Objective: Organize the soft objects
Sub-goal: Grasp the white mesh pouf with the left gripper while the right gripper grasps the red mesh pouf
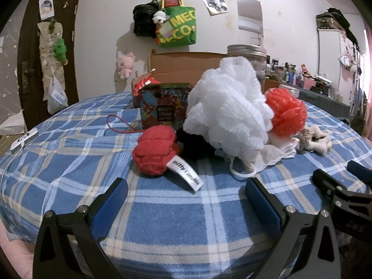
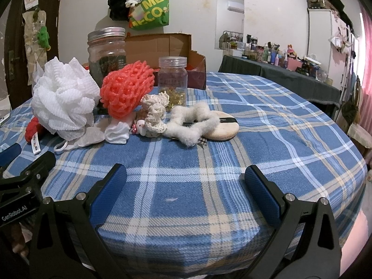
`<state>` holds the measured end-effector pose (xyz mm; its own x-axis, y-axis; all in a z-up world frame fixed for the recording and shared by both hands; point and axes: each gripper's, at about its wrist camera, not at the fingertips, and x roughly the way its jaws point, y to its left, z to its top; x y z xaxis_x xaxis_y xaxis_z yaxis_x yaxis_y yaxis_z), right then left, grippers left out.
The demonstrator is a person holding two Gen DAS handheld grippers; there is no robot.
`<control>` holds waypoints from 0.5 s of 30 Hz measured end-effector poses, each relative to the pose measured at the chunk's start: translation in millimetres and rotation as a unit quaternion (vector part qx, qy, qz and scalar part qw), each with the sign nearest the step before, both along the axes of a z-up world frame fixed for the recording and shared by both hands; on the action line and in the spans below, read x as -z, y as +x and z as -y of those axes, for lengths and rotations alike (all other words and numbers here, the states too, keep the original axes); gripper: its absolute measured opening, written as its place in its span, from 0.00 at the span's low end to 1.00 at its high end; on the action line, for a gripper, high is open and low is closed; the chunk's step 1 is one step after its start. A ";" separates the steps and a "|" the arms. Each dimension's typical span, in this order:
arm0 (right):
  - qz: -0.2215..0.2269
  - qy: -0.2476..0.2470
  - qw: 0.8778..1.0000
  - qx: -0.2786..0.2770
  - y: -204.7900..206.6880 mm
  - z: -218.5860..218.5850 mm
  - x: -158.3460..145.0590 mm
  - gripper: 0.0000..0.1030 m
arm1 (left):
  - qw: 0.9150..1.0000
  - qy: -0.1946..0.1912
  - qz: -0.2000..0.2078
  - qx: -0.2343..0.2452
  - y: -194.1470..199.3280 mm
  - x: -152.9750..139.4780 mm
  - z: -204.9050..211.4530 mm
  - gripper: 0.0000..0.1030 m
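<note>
left gripper (image 1: 186,188) wide, empty | right gripper (image 2: 184,176) wide, empty | black item (image 1: 193,143) unclear

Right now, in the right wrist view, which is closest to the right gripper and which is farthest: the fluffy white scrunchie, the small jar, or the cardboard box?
From the right gripper:
1. Fluffy white scrunchie, straight ahead on the blanket.
2. Small jar, behind it.
3. Cardboard box, at the back.

a lived-in home bedroom: plaid blanket (image 2: 267,121), wall-hung tote bag (image 1: 179,28), plush toy (image 1: 125,65), cluttered toiletries shelf (image 2: 274,55)
</note>
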<state>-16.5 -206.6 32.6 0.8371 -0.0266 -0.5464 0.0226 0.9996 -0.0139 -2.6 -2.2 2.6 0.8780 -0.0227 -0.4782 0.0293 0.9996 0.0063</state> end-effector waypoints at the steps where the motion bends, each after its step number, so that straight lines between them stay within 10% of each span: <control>1: 0.000 0.005 1.000 -0.003 1.9 0.5 -1.1 1.00 | 1.000 -0.001 0.003 0.003 -1.8 -2.7 0.4 1.00; 15: 0.050 0.007 0.998 -0.045 22.2 2.9 -55.5 1.00 | 0.997 -0.026 0.042 0.056 23.8 -56.0 -9.0 1.00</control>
<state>5.8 -209.5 88.2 0.8864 0.0586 -0.4592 -0.0673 0.9977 -0.0026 21.2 6.8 58.6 0.9052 -0.1450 -0.3996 0.1417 0.9892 -0.0380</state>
